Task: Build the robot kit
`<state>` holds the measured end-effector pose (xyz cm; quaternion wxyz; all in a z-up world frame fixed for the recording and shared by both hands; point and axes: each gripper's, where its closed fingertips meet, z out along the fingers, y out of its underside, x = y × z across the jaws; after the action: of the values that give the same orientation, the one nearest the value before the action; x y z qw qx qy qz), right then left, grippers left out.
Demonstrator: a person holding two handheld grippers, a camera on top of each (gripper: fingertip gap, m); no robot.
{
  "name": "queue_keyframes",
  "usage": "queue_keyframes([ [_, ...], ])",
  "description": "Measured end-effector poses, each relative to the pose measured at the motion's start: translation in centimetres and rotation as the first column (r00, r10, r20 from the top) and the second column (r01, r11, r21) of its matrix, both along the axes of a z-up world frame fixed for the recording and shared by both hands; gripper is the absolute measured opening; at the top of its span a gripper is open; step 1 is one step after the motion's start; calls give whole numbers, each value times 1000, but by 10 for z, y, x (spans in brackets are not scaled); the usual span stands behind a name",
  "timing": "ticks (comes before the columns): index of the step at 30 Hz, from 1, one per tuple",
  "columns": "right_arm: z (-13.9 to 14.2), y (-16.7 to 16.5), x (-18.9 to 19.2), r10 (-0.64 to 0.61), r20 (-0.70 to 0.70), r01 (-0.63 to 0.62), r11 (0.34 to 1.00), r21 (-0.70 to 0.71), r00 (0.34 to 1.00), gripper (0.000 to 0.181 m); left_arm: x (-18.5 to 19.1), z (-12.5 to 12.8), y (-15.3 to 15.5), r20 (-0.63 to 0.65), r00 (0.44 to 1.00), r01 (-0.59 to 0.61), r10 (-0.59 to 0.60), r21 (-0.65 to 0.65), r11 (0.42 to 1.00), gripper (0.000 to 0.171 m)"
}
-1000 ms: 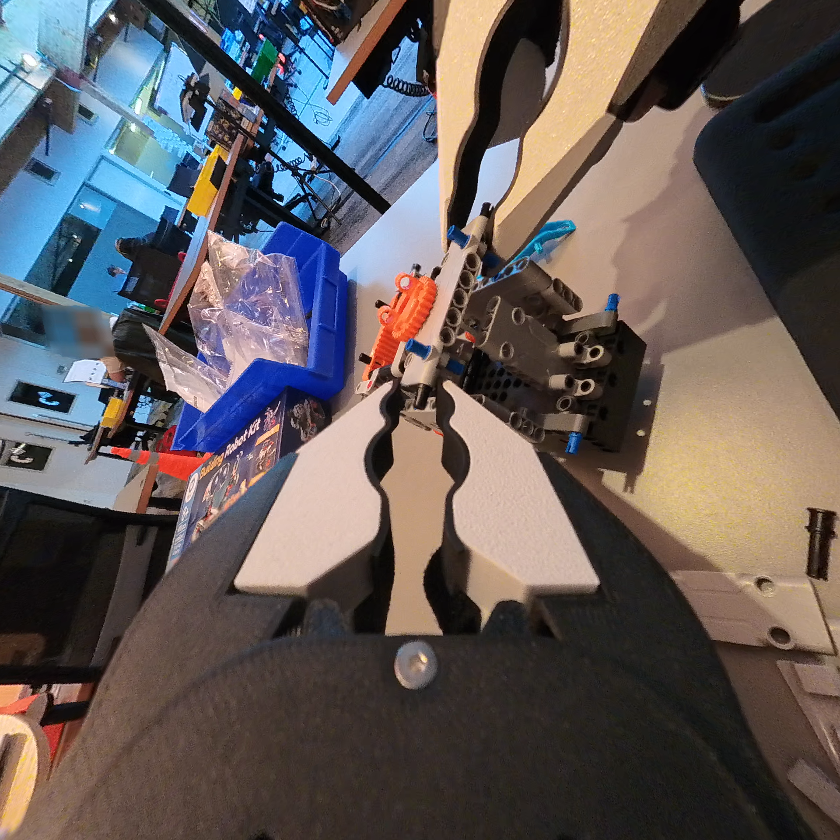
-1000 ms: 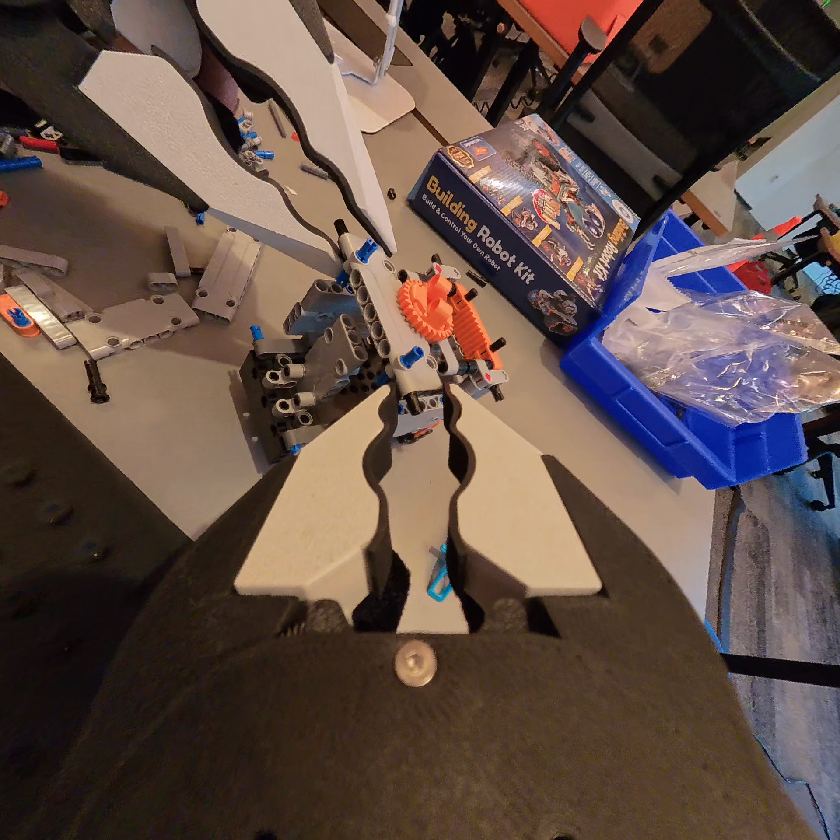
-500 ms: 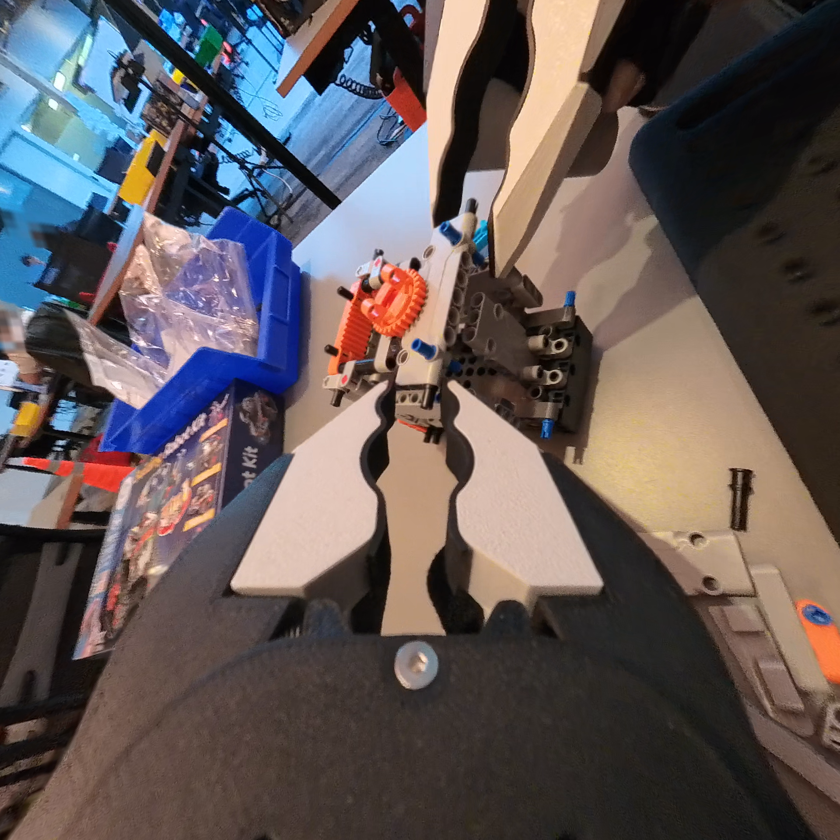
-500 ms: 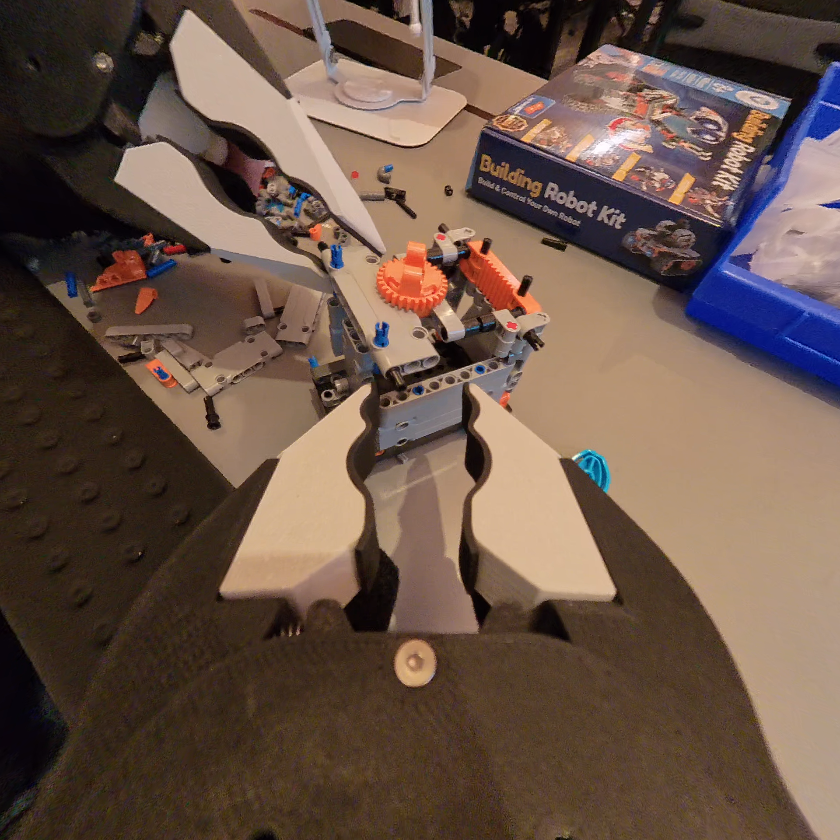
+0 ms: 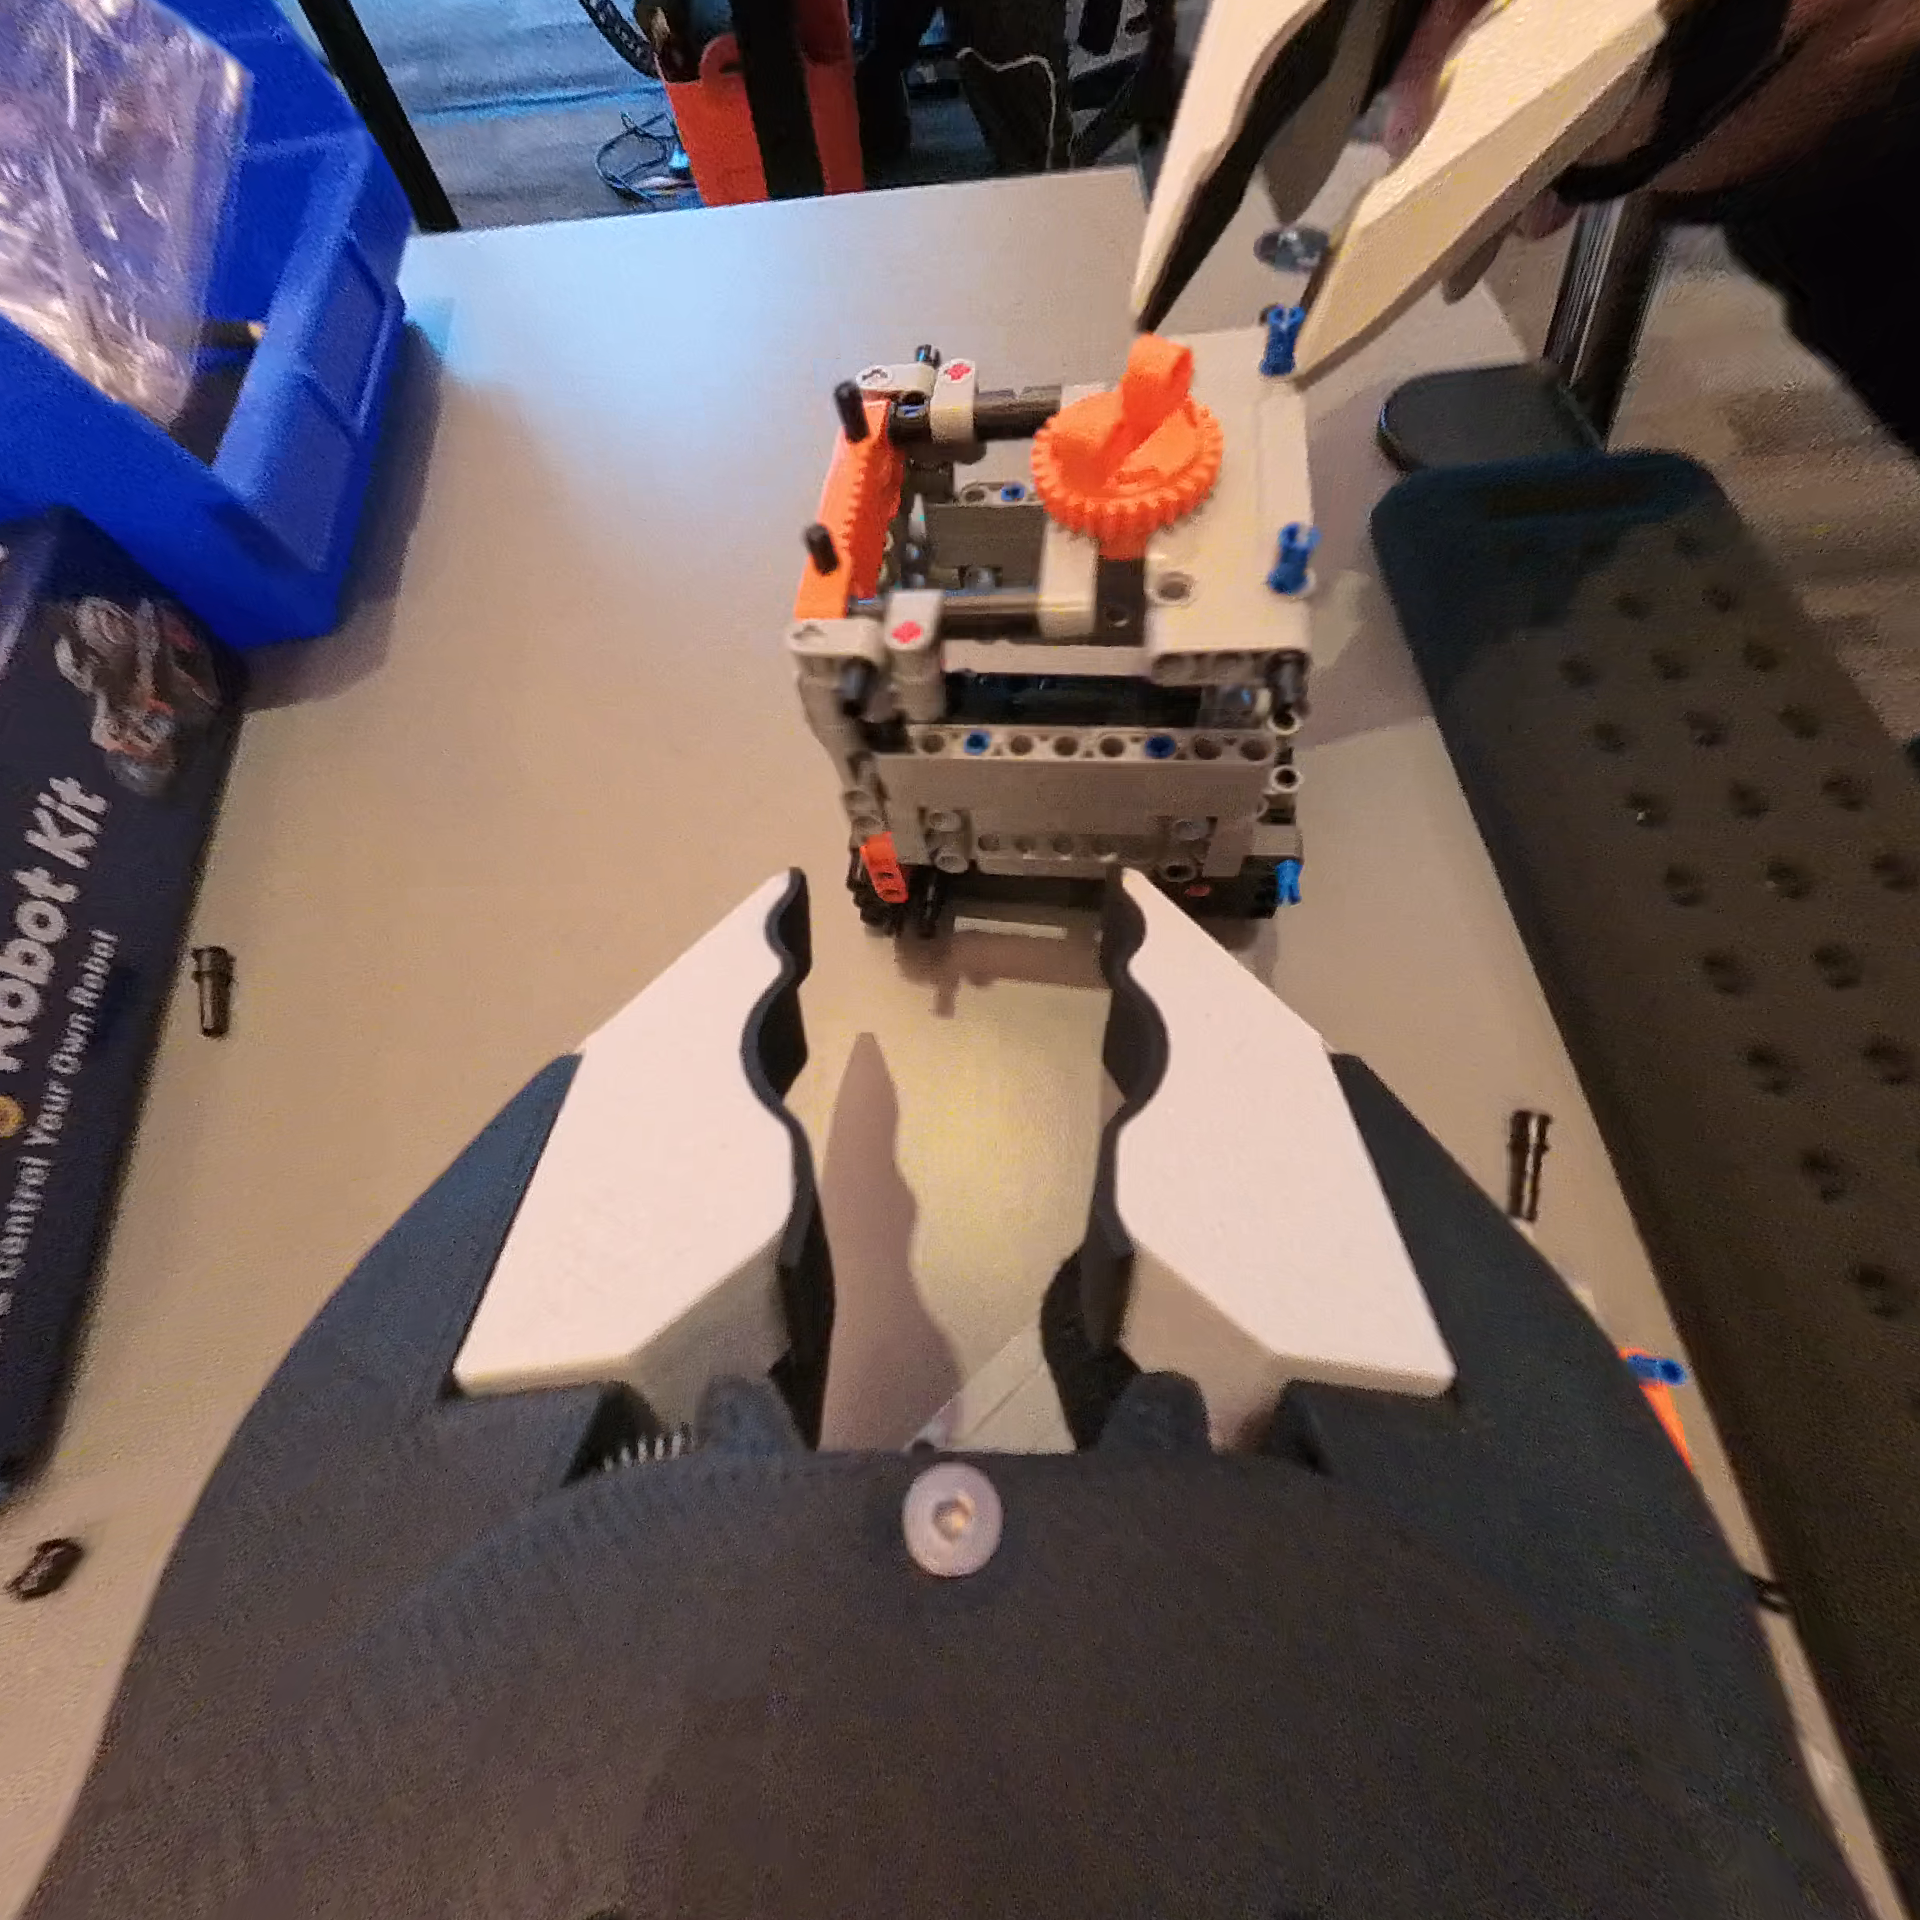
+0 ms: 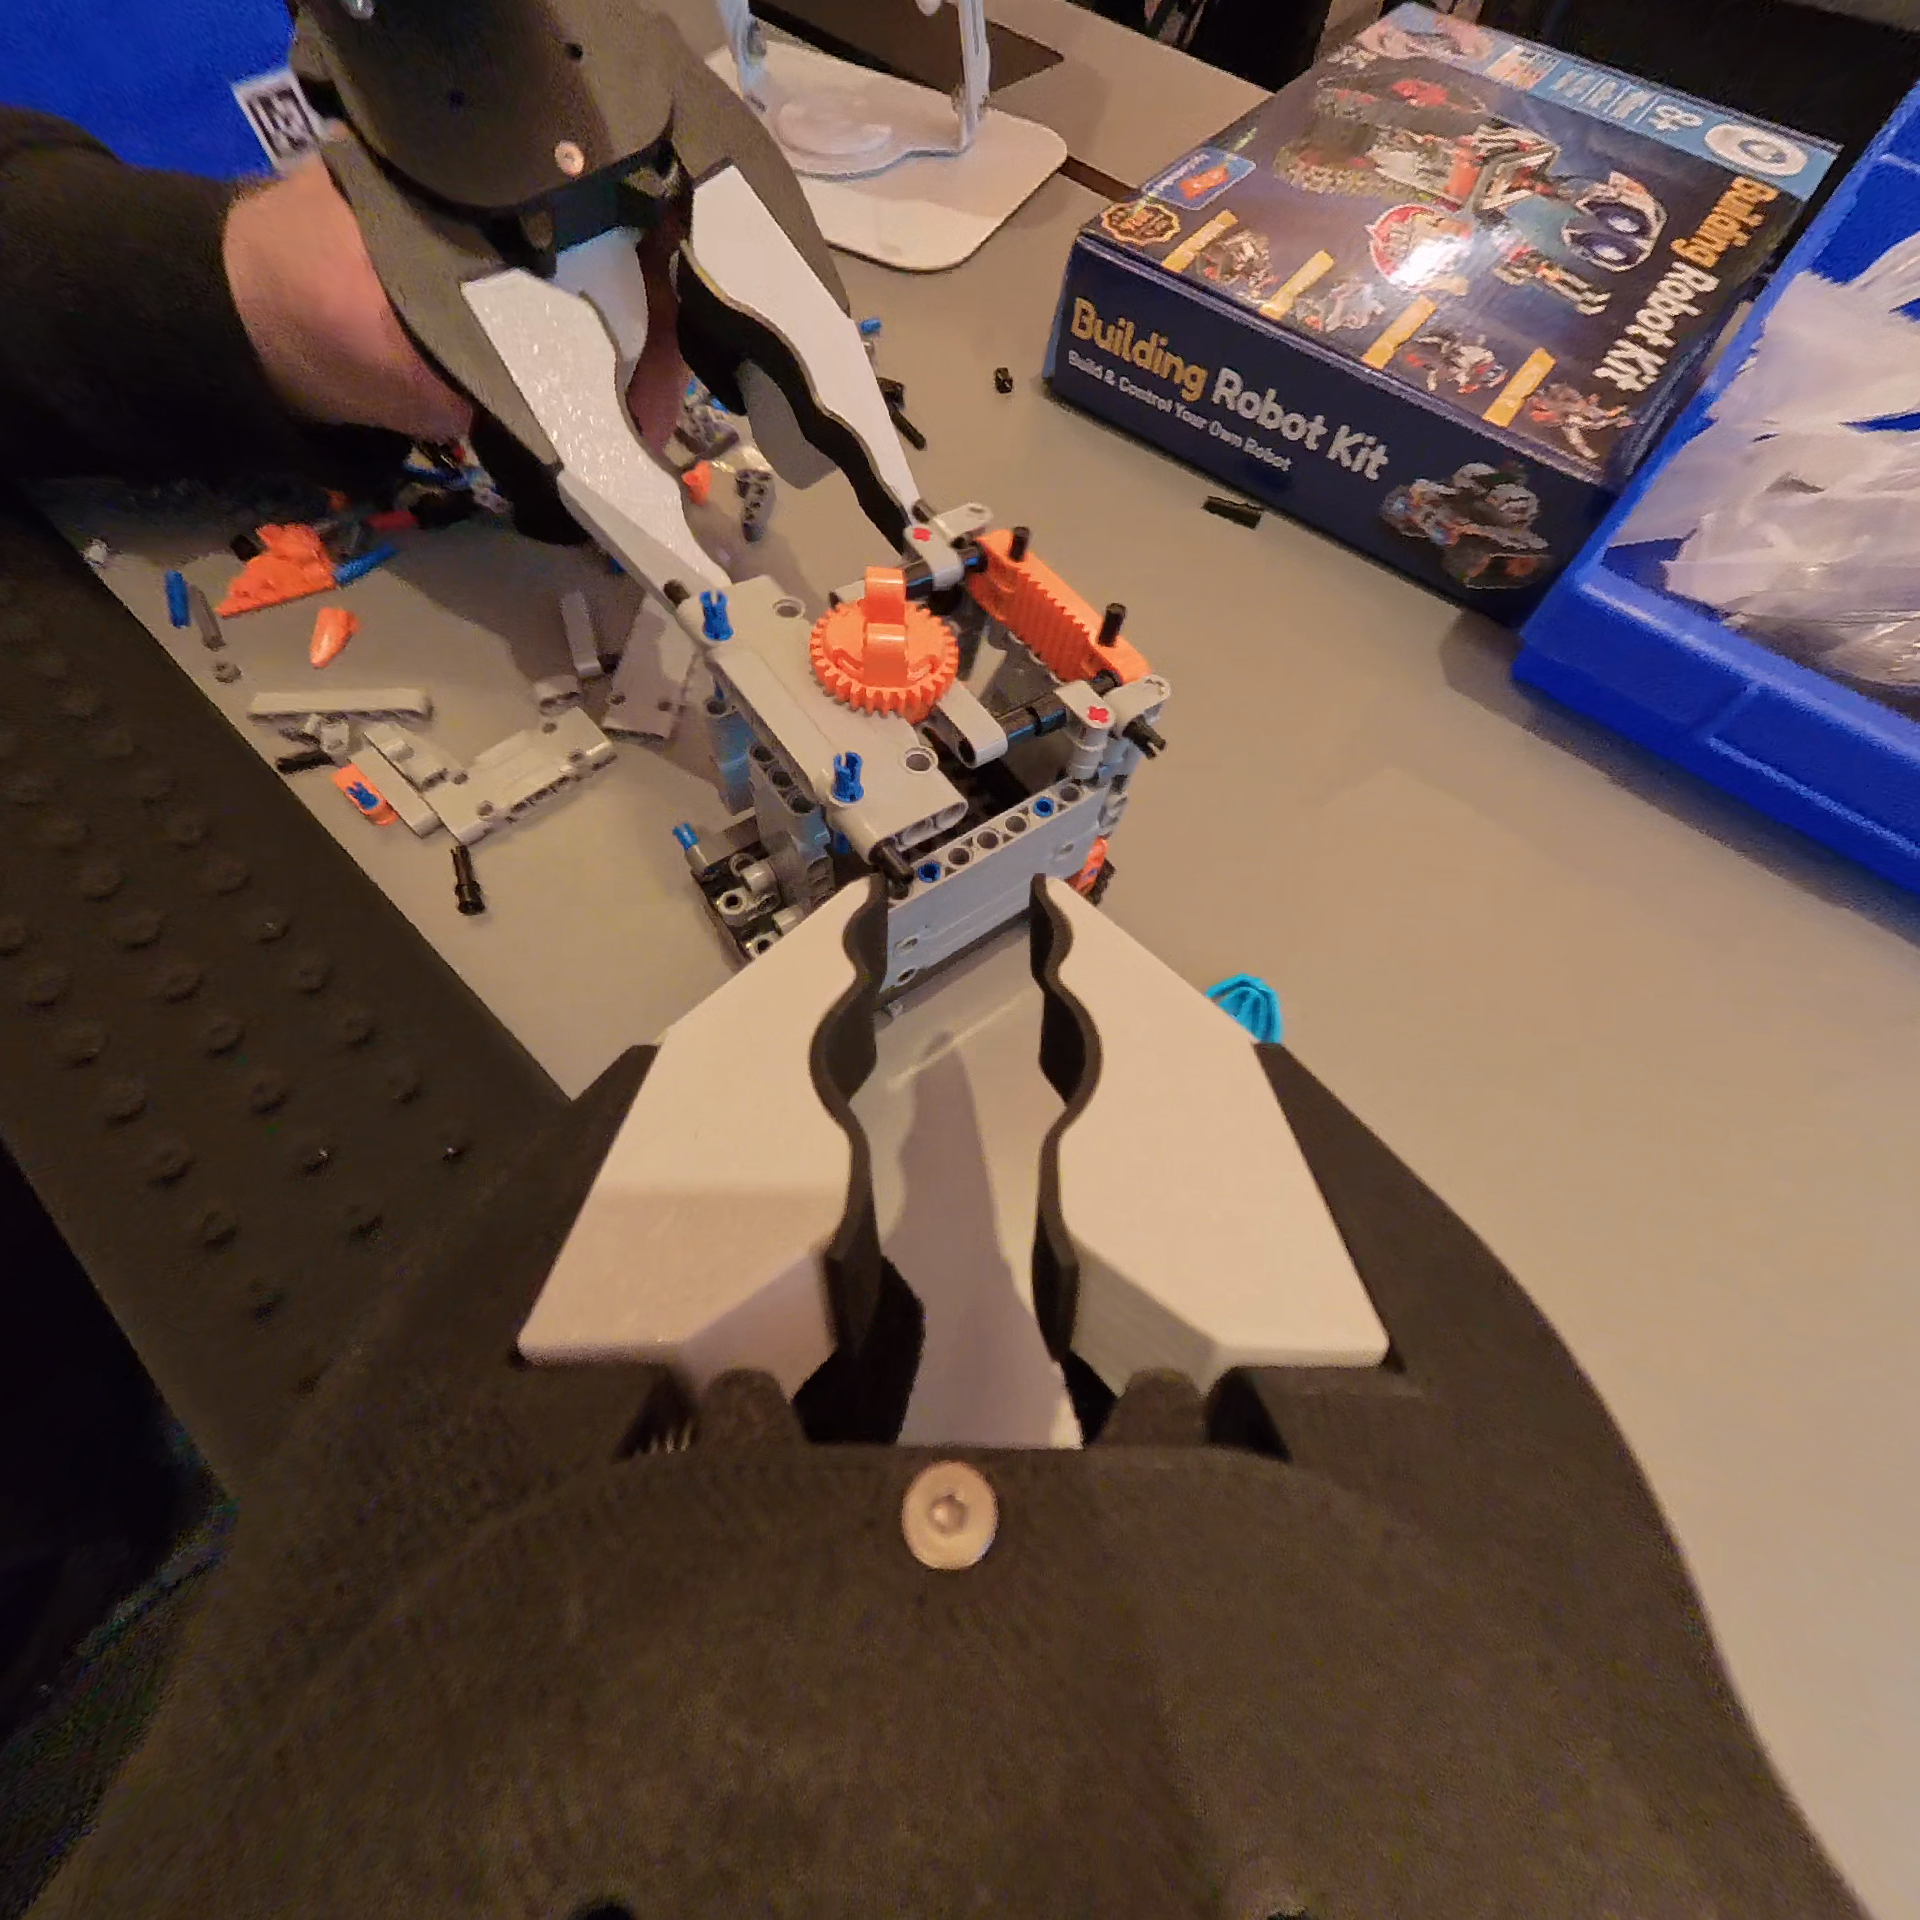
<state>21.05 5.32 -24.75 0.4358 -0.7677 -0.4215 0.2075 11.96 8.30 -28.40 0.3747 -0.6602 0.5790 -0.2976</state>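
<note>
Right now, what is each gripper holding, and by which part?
Left gripper: nothing; jaws open, tips at the building-kit model's base. Right gripper: tips flank the model's grey end panel, but a firm grip cannot be told.

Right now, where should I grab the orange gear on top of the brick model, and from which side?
Probably the upright orange tab on the orange gear, from straight above, fingers on its flat faces. The gear lies flat on the grey top plate, rim crowded by beams; only the tab stands clear.
</note>
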Motion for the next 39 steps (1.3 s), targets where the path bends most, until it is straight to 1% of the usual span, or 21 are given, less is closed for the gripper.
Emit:
queue_keyframes([
  [2,4,4,4,13,75,-13,1000,6,997,20,0,4,5,34,999,0,1,-36,999,47],
  [3,6,5,5,34,117,-34,999,-6,993,19,-1,4,7,31,1000,8,-6,-52,999,45],
  [5,0,-2,8,109,218,-87,990,-109,970,20,-3,3,11,33,999,17,-14,-95,995,45],
  [7,-1,2,17,131,326,-89,986,-140,936,22,0,7,11,76,997,42,-31,-143,989,46],
  [8,5,7,19,133,350,-93,987,-129,927,22,2,8,11,83,996,50,-36,-164,985,48],
  [11,27,19,3,173,358,-149,984,-96,917,19,12,15,14,118,992,56,-35,-175,983,46],
  [14,36,41,-20,197,378,-195,980,-44,905,24,24,15,15,135,990,65,-36,-220,973,45],
  [16,30,53,-35,246,404,-249,967,-46,881,26,31,14,12,158,987,76,-35,-262,962,44],
  [18,18,59,-45,305,439,-294,951,-95,845,27,35,13,10,194,981,80,-18,-315,946,41],
  [21,0,59,-53,403,493,-368,914,-171,771,26,35,12,10,220,975,89,-11,-348,933,38],
  [23,-6,57,-56,446,508,-398,894,-208,737,19,36,12,10,228,974,92,-10,-355,930,37],
  [27,-9,61,-52,461,559,-416,883,-216,689,19,35,12,11,235,972,97,-11,-361,927,37],
  [30,-9,63,-53,467,560,-423,880,-216,685,18,36,12,11,234,972,106,-19,-364,925,37],
  [36,-15,62,-60,499,592,-483,852,-202,633,15,36,12,12,231,973,119,-31,-379,918,33],
  [39,-14,63,-61,513,579,-492,845,-210,634,10,36,12,12,235,971,128,-38,-378,917,32],
])
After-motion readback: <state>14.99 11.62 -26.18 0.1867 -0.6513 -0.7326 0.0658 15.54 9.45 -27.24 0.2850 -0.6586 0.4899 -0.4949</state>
